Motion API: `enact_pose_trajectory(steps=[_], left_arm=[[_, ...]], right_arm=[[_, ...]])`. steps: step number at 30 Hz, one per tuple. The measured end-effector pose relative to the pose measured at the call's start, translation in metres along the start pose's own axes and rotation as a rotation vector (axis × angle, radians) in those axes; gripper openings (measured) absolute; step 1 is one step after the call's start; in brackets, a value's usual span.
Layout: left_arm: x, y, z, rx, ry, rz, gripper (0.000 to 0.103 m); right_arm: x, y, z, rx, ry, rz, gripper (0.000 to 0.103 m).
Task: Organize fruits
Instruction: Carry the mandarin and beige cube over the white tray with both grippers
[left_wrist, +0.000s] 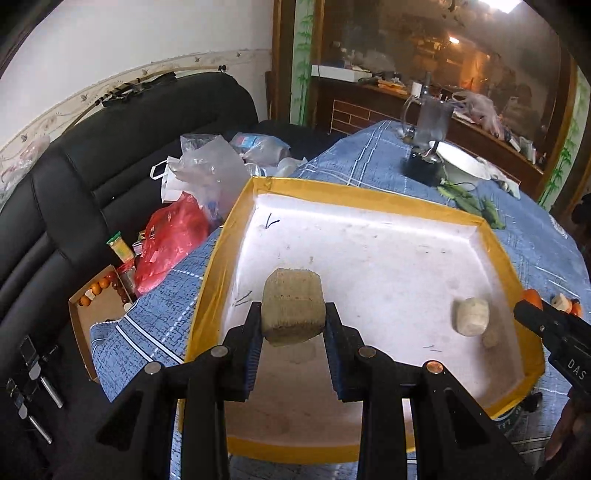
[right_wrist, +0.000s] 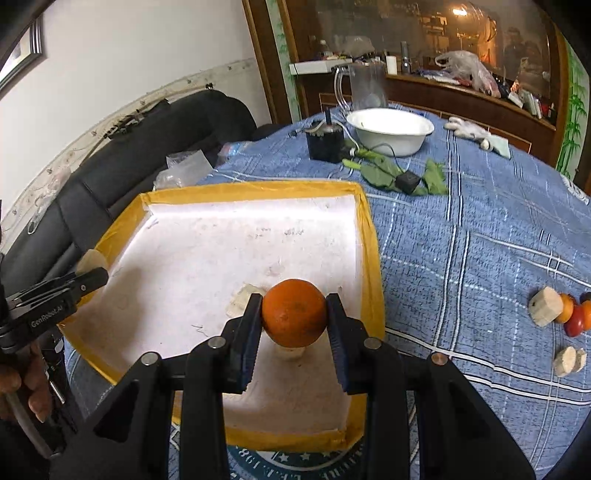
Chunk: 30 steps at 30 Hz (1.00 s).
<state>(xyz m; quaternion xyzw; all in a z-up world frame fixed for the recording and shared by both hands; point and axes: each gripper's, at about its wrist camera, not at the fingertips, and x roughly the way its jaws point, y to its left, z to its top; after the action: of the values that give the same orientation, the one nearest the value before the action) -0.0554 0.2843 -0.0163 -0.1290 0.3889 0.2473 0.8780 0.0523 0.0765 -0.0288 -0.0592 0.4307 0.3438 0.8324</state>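
Our left gripper (left_wrist: 294, 314) has its jaws pinched on a beige, rough-sided chunk of peeled fruit (left_wrist: 293, 306), holding it just above the white floor of the shallow yellow-rimmed tray (left_wrist: 369, 197). Our right gripper (right_wrist: 294, 314) has its jaws clamped on a round orange citrus fruit (right_wrist: 294, 312), also raised over the tray, near its right-hand rim.

Inside the tray we see a smaller pale, blocky fruit piece (left_wrist: 472, 316) resting on the floor toward the right side; in the right wrist view it is partly hidden behind the left finger and the orange.

The tray sits on a blue plaid tablecloth (right_wrist: 480, 229). Out on the cloth, well apart from the tray, lie a cream faceted fruit piece (right_wrist: 546, 306), small orange and red fruits (right_wrist: 572, 314) touching it, and another pale piece (right_wrist: 570, 361) nearer us.

Farther back stand a white round bowl (right_wrist: 389, 131), a clear plastic jug (right_wrist: 364, 88), and some green leaves (right_wrist: 384, 173). A black leather sofa (left_wrist: 110, 155) holds plastic bags.
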Motion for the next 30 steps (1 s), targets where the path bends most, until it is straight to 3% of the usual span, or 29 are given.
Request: enact_pose_trajectory(steps=[11, 30], left_arm=[[0.018, 0.008, -0.004, 0.007, 0.058, 0.049, 0.031], [0.020, 0.010, -0.005, -0.001, 0.073, 0.062, 0.031]], right_arm=[[0.020, 0.000, -0.003, -0.006, 0.062, -0.010, 0.037], [0.027, 0.004, -0.005, -0.038, 0.084, -0.048, 0.037]])
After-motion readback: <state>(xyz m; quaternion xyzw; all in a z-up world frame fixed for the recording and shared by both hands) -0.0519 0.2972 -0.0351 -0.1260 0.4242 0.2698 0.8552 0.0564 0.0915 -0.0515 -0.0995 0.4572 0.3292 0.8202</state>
